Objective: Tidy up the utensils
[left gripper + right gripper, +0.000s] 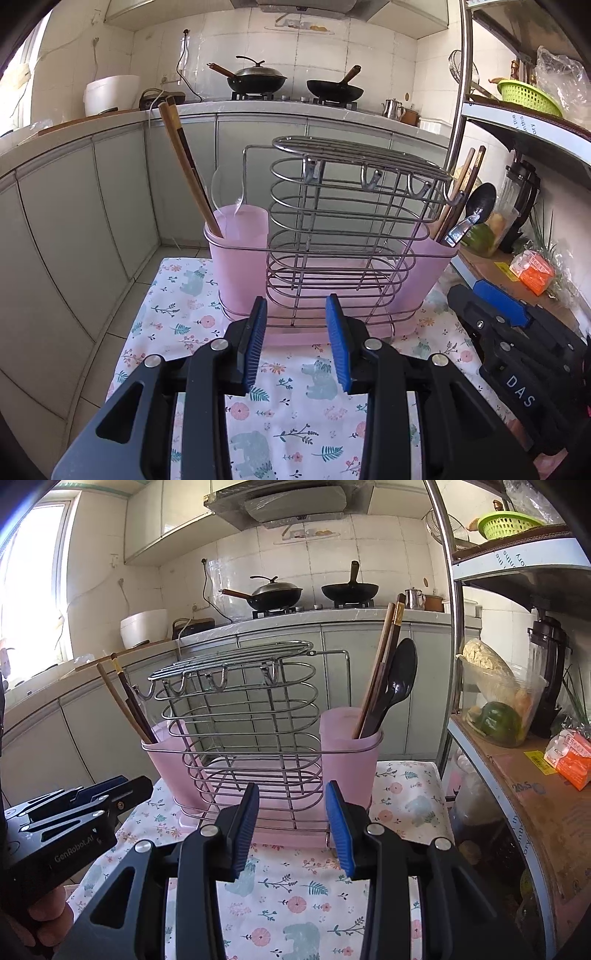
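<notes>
Here both your left gripper [297,341] and right gripper [291,825] hang open and empty before the utensil rack [325,236]. The chopsticks [184,166] and black spoon [397,679] stand in its pink cups; probably you must next choose one utensil.

The wire rack [332,236] stands on the worktop [295,424] at twelve o'clock, holding a cup [240,254] at nine o'clock, another cup [428,273] at three o'clock, chopsticks [184,162] in each.
</notes>
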The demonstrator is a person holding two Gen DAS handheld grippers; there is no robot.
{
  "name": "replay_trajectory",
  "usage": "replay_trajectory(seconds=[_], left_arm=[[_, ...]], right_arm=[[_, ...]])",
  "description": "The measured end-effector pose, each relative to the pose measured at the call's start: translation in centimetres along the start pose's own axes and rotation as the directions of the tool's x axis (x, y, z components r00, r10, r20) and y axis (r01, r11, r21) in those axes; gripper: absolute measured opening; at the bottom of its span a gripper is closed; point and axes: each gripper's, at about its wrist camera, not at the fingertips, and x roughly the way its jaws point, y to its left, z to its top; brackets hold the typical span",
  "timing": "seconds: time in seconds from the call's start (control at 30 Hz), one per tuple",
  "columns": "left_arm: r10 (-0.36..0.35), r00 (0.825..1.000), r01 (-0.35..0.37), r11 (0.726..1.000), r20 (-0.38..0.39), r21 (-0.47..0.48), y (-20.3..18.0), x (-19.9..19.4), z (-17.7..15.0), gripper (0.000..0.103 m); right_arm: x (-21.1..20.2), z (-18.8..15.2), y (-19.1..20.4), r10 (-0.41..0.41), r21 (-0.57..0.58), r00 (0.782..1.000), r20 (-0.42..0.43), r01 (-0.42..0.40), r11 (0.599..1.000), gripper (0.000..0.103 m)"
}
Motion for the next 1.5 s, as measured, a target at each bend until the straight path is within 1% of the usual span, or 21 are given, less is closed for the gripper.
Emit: replay_trajectory(seconds=[0.33,0.77,1.13,1.5], left_arm=[[-0.004,1.000,0.004,1.000,0.006,-0.019,-0.2,-0.7,-0.6,0.033],[0.021,0.999,-0.021,1.000,0.035,-0.016,0.0,-1.8,-1.1,0.033],[0.028,0.998,-0.028,1.000,0.056,-0.007,0.0,-2.2,-1.5,0.033],[0.026,0.998,-0.026,1.000,0.050,-0.008,0.0,-2.2,-1.8,0.033]], right_arm=[[-1.1,-0.1,0.6,-0.017,0.002,0.999,0.027,0.017,1.000,0.037],[-2.0,-0.6,1.4,-0.034,-0.018,0.998,0.052,0.035,0.999,0.037],[-2.4,-1.0,1.8,-0.051,-0.036,0.997,0.065,0.054,0.998,0.037],[-2.4,-1.3,1.8,-0.052,-0.036,0.997,0.059,0.054,0.998,0.037]])
